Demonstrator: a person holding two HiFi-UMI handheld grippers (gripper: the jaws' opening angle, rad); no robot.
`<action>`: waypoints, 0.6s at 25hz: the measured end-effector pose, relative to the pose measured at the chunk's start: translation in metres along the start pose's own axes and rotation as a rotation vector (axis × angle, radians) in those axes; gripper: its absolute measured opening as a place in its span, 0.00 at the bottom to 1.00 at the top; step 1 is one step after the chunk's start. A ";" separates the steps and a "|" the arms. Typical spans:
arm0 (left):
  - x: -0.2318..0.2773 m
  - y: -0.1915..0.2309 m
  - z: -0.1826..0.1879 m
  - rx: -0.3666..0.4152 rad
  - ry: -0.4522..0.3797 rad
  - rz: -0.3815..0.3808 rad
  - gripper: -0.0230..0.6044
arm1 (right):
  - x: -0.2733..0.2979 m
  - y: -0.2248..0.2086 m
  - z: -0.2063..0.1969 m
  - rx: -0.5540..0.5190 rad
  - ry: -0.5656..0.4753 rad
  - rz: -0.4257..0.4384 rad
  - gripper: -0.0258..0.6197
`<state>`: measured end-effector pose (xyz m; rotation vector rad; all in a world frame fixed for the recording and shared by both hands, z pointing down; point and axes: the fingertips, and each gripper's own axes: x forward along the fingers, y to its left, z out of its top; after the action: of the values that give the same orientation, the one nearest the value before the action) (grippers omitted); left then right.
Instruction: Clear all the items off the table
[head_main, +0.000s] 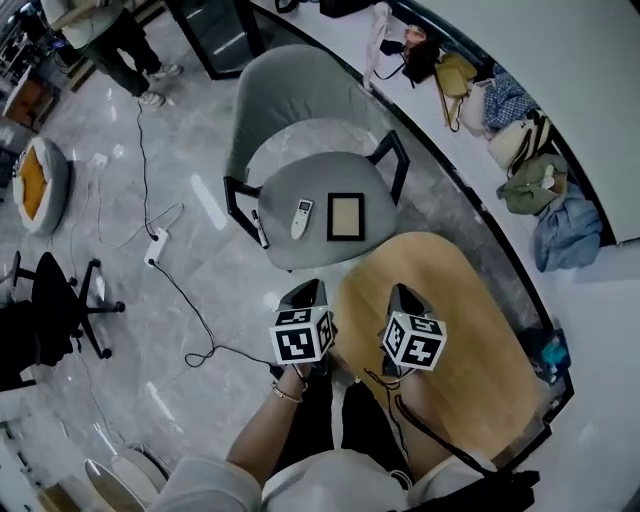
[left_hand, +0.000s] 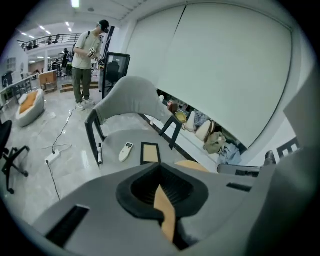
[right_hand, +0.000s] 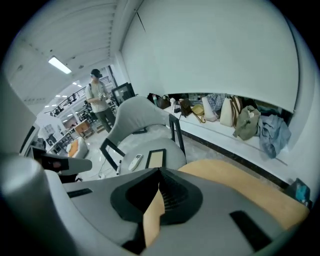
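Observation:
The oval wooden table (head_main: 470, 310) lies bare in the head view. Beyond it, a grey armchair (head_main: 320, 180) carries a white remote (head_main: 302, 218), a black-framed picture (head_main: 346, 216) and a black marker (head_main: 260, 229) on its seat. My left gripper (head_main: 305, 292) hangs near the table's left edge, close to the person's body, jaws together and nothing in them. My right gripper (head_main: 403, 293) sits beside it over the table's near end, also shut and empty. The left gripper view shows the remote (left_hand: 126, 151) and the frame (left_hand: 149, 153) ahead of the closed jaws.
A cable and a power strip (head_main: 156, 247) lie on the marble floor left of the armchair. A black office chair (head_main: 60, 300) stands at the left. Bags (head_main: 500, 110) line the ledge along the curved wall. A person (head_main: 110, 40) stands at the back left.

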<state>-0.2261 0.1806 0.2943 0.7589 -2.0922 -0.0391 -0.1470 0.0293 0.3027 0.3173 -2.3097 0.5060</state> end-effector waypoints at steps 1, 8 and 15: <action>-0.018 -0.005 0.001 -0.001 -0.017 -0.002 0.05 | -0.015 0.007 0.005 -0.012 -0.013 0.019 0.08; -0.137 -0.028 -0.001 0.020 -0.138 0.046 0.05 | -0.114 0.028 0.013 -0.090 -0.057 0.090 0.08; -0.215 -0.021 0.030 0.054 -0.258 0.096 0.05 | -0.168 0.058 0.032 -0.219 -0.078 0.098 0.08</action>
<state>-0.1471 0.2700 0.1113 0.7152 -2.3808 -0.0291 -0.0707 0.0798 0.1464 0.1203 -2.4390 0.2886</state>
